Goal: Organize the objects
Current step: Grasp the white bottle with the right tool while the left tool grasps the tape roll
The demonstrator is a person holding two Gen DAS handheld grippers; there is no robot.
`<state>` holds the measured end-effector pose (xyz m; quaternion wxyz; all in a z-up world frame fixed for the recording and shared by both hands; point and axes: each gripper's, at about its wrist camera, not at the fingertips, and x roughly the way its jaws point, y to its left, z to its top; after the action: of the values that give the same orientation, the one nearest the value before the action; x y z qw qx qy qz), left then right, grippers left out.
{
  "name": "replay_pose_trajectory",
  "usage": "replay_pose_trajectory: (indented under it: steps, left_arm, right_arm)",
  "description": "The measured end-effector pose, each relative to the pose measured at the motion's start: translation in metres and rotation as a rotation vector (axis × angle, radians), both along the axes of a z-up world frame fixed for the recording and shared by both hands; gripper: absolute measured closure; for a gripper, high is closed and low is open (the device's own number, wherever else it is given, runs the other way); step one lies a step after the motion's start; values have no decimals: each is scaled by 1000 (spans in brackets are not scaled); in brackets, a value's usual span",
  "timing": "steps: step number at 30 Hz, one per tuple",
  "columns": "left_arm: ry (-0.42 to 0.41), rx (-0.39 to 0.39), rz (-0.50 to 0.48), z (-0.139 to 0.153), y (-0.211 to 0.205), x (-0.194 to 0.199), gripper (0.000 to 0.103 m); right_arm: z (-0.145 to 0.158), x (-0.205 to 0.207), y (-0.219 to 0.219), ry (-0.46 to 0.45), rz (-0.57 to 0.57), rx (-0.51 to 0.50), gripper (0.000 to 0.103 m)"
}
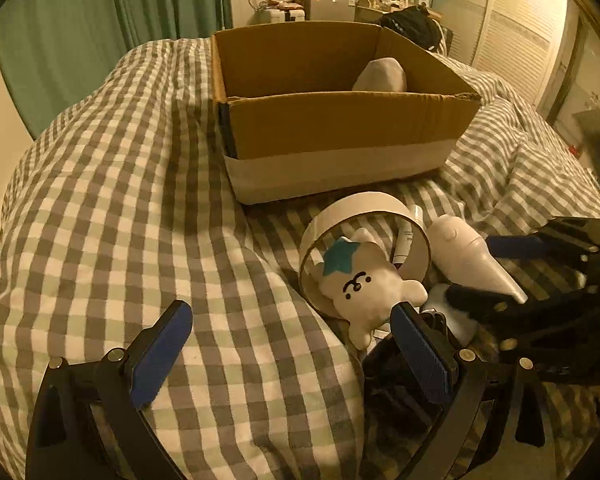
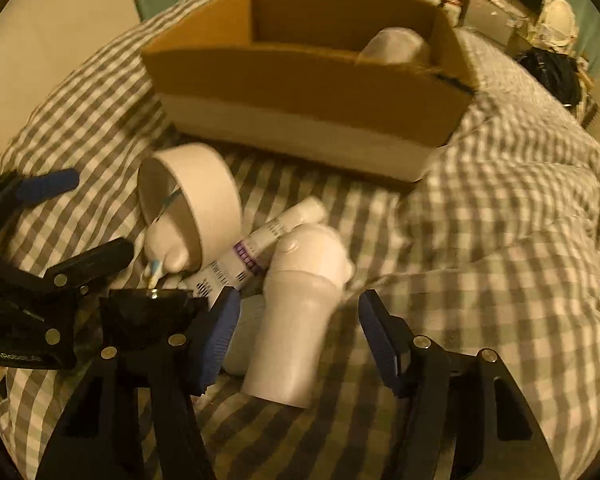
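Note:
A cardboard box (image 1: 340,128) (image 2: 300,80) stands on the checked bedspread with a white rounded object (image 1: 380,76) (image 2: 396,46) inside. In front lie a white tape roll (image 1: 364,208) (image 2: 204,184), a white plush toy with a blue star (image 1: 364,280), a white tube with a purple band (image 2: 268,240) and a white cone-shaped figure (image 1: 472,256) (image 2: 300,320). My left gripper (image 1: 292,332) is open over bare bedspread, its right finger beside the plush. My right gripper (image 2: 296,336) is open with the figure lying between its fingers.
The checked bedspread (image 1: 140,200) bulges at the left and right. A dark object (image 2: 148,320) lies by the right gripper's left finger. Green curtains (image 1: 80,20), a cluttered desk (image 1: 328,0) and a slatted wardrobe door (image 1: 512,52) stand beyond the bed.

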<state>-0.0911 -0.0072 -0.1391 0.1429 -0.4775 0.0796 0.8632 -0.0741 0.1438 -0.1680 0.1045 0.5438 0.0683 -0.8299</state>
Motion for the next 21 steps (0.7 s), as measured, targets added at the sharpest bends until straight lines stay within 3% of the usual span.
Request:
replay_pose_trajectory:
  steps: [1, 3, 5, 14, 21]
  left_arm:
    - [-2, -1, -4, -1, 1, 0, 1]
    - [-6, -6, -8, -2, 1, 1, 1]
    - [-9, -1, -14, -2, 2, 1, 1]
    - [-22, 22, -61, 4, 30, -10, 1]
    - [-46, 5, -59, -8, 54, -37, 1]
  right_arm:
    - [-4, -2, -1, -14, 3, 1, 43]
    - [-12, -6, -1, -46, -3, 16, 58]
    - [-13, -6, 0, -43, -12, 17, 60]
    - [37, 9, 26, 150, -89, -7, 61]
    - [37, 2, 50, 138, -155, -49, 61]
